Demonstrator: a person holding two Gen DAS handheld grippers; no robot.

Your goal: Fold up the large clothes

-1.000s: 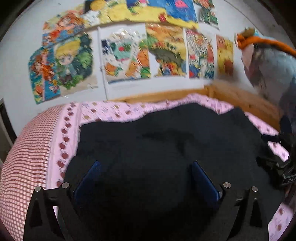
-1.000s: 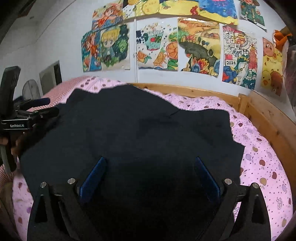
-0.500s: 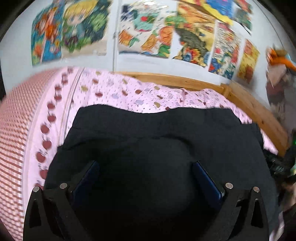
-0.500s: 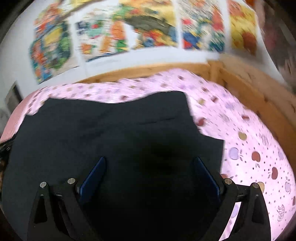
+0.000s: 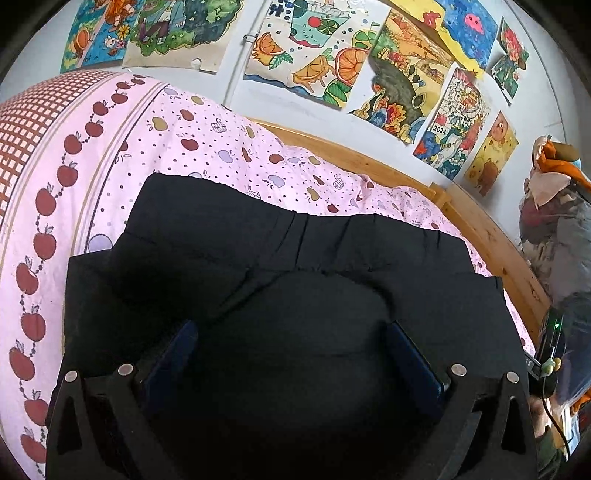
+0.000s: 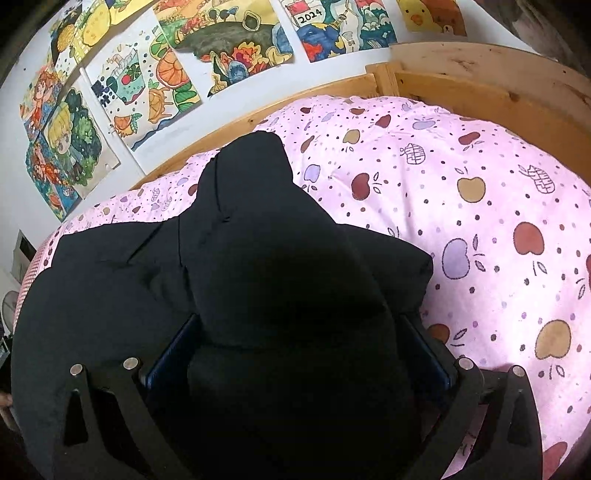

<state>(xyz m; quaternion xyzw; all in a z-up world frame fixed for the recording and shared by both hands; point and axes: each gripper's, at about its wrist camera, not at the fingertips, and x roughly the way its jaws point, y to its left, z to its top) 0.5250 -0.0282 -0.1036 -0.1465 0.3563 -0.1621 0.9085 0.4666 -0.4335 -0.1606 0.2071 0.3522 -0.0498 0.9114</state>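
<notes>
A bed (image 5: 229, 155) fills the lower part of the room, spread with a pink quilt printed with apples and dots. Along its left side the quilt gives way to a border of dark red apples (image 5: 44, 199) and then a red-and-white checked cover (image 5: 33, 118). A pale wooden bed frame (image 6: 461, 81) runs round the far side and right of the bed. Above the frame, the white wall (image 5: 236, 74) carries a row of bright children's drawings (image 5: 314, 59), one marked 2024 (image 6: 310, 16). Soft, even light falls across the bed.
</notes>
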